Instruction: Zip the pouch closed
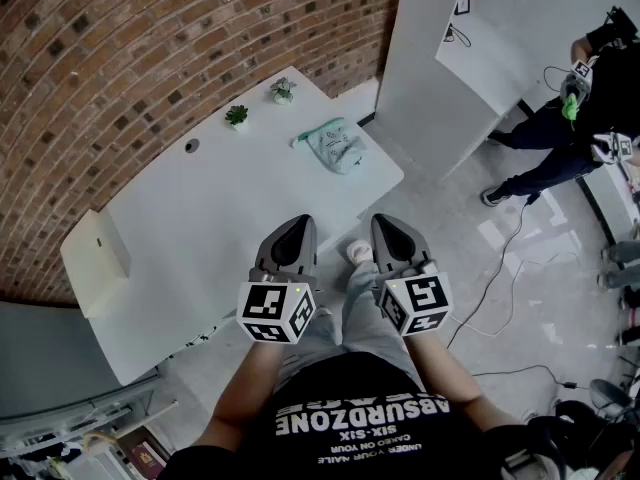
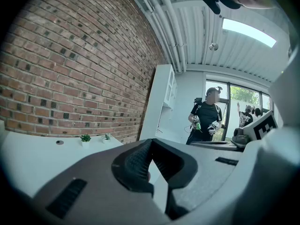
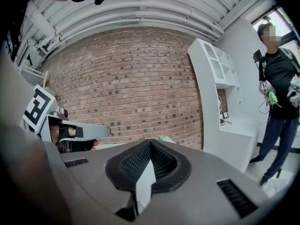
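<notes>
Jaws shut and empty on both the left gripper (image 1: 293, 230) and the right gripper (image 1: 388, 228).
The mint-green pouch (image 1: 336, 145) lies near the far corner of the white table (image 1: 200, 218), well apart from both. Zipping looks not yet begun; approach and grip remain.

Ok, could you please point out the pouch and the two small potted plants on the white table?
pouch (image 1: 336, 146): head view, middle of its pale green body.
green plant (image 1: 237, 116): head view, on its leaves.
paler plant (image 1: 283, 90): head view, on its leaves.
</notes>
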Demonstrator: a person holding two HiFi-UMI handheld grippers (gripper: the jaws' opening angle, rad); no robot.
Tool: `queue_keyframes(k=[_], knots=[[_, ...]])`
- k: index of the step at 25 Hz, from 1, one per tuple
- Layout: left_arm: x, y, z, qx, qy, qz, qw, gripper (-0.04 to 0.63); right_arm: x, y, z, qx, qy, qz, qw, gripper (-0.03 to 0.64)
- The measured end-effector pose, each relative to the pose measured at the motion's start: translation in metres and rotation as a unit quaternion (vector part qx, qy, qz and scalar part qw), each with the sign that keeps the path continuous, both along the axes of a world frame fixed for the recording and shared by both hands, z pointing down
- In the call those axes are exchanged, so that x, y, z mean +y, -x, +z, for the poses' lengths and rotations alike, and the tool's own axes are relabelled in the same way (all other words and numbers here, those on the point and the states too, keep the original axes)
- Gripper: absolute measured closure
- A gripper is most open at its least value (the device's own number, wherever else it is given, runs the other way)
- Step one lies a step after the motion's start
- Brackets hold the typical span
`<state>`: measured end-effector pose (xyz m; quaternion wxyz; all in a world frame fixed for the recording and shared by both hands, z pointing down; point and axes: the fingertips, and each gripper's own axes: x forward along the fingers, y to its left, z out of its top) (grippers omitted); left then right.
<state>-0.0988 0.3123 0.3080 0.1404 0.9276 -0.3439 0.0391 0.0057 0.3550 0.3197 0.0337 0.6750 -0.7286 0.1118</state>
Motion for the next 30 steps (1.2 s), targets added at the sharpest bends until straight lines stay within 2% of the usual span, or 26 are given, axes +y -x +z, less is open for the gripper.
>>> queue_keyframes(k=[10, 20, 24, 30], knots=[[-0.031, -0.017, -0.001, 0.0, 0.004, -0.005, 1.0, 0.589, -0.029, -0.017, -0.004, 0.0, -0.008, -0.002, 1.0, 0.618], [-0.063, -0.038, 0.002, -0.007, 0.002, 0.004, 1.0, 0.583, -0.065, -0.031, -0.001, 0.002, 0.0, -0.026, 1.0, 0.615], [-0.077, -0.048, 0.005, -0.014, 0.001, 0.015, 0.9998, 0.508, -0.083, -0.036, 0.002, 0.0, 0.007, -0.035, 0.999, 0.573], [-0.104, -0.057, 0.009, -0.025, 0.005, 0.007, 0.9997, 0.482, -0.111, -0.046, 0.003, 0.002, 0.015, -0.047, 0.999, 0.531]])
